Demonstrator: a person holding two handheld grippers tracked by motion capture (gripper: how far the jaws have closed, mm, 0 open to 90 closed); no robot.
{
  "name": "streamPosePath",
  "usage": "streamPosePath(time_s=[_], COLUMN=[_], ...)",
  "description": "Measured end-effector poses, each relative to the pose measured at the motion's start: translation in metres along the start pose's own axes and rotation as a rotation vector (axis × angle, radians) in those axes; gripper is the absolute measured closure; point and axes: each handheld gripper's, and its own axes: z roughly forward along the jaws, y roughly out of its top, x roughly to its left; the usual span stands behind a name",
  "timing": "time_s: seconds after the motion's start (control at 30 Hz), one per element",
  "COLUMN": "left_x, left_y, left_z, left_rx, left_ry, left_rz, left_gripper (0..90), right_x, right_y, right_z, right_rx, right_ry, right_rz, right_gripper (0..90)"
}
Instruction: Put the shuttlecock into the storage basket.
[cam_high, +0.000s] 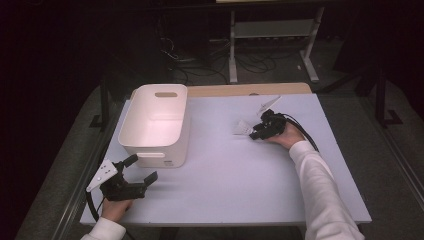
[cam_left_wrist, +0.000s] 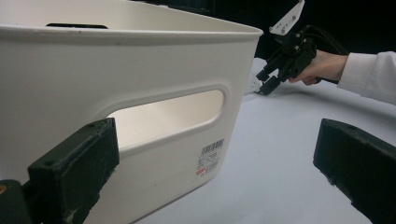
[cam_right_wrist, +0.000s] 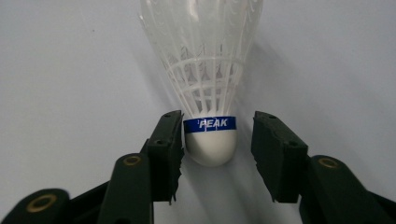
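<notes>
Nearby, right tool (cam_right_wrist: 217, 149) astride shuttlecock (cam_right_wrist: 210, 93)

Lighting's pretty uneven: the table (cam_high: 225, 170) is lit from above while everything around it sinks into near black. The bin (cam_high: 156, 125) glows a bit pinkish inside, almost blown out. Soft shadow falls right of the shuttlecock (cam_right_wrist: 205, 93). Up close the bin's near wall goes soft, and the high view is grainy.
</notes>
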Motion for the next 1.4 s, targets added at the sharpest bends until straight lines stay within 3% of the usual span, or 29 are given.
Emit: streamPosePath(time_s=[0.13,0.27,0.9,1.4], left_x=[0.0,0.0,0.0,0.0], left_y=[0.0,0.0,0.0,0.0], left_z=[0.0,0.0,0.0,0.0], left_rx=[0.003,0.006,0.004,0.006], left_ry=[0.001,-0.002,0.002,0.006], left_rz=[0.002,0.004,0.009,0.009], left_gripper=[0.0,0.0,0.0,0.0], right_x=[0.001,0.002,0.008,0.013], right_y=[0.001,0.001,0.008,0.024], right_z=[0.0,0.0,-0.016,-0.054], right_rx=[0.001,0.002,-0.064,-0.146], right_ry=[0.011,0.005,0.019,0.019], right_rz=[-0.019,-0.035,-0.023,-0.014], right_gripper=[62.7,63.3,63.5,63.6])
